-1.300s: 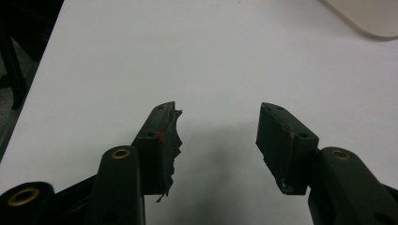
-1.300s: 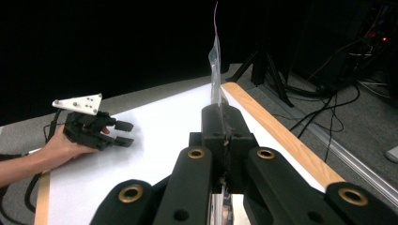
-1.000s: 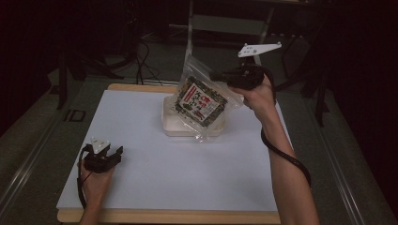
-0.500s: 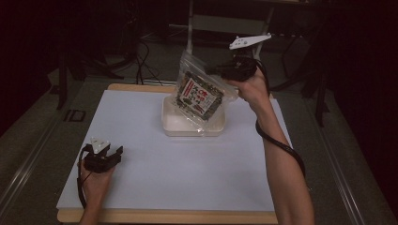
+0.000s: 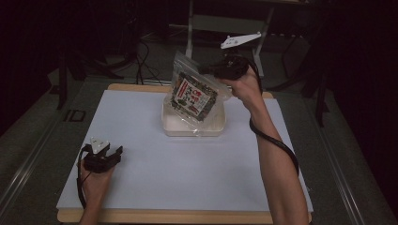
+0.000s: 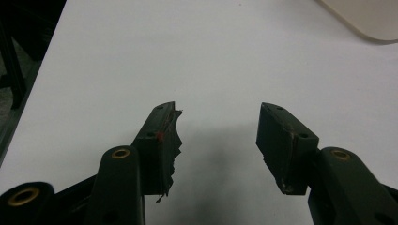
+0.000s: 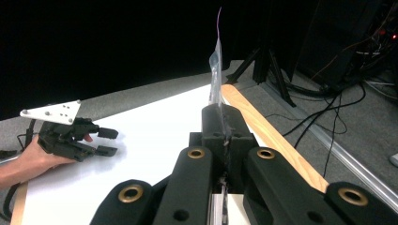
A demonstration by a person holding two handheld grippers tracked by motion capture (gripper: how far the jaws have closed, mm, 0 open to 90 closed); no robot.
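Observation:
A clear plastic bag [image 5: 192, 96] with a red, white and dark green packet inside hangs tilted over a shallow cream tray [image 5: 174, 126] at the table's far middle. My right gripper [image 5: 210, 71] is shut on the bag's upper edge, well above the table; in the right gripper view the bag's thin clear edge [image 7: 216, 70] rises from between the shut jaws of my right gripper [image 7: 223, 123]. My left gripper [image 5: 115, 152] rests on the white table top [image 5: 187, 164] at the near left, open, with nothing between its jaws [image 6: 218, 123].
The cream tray's corner [image 6: 371, 21] lies far ahead in the left gripper view. A wooden rim [image 7: 267, 129] edges the white top. Cables [image 7: 328, 112] and stand legs [image 5: 192, 28] lie on the dark floor beyond the table. The left hand and its gripper [image 7: 101, 140] sit far off.
My right gripper has risen and moved a little right with the bag, lifting it higher over the tray. The left gripper has stayed put.

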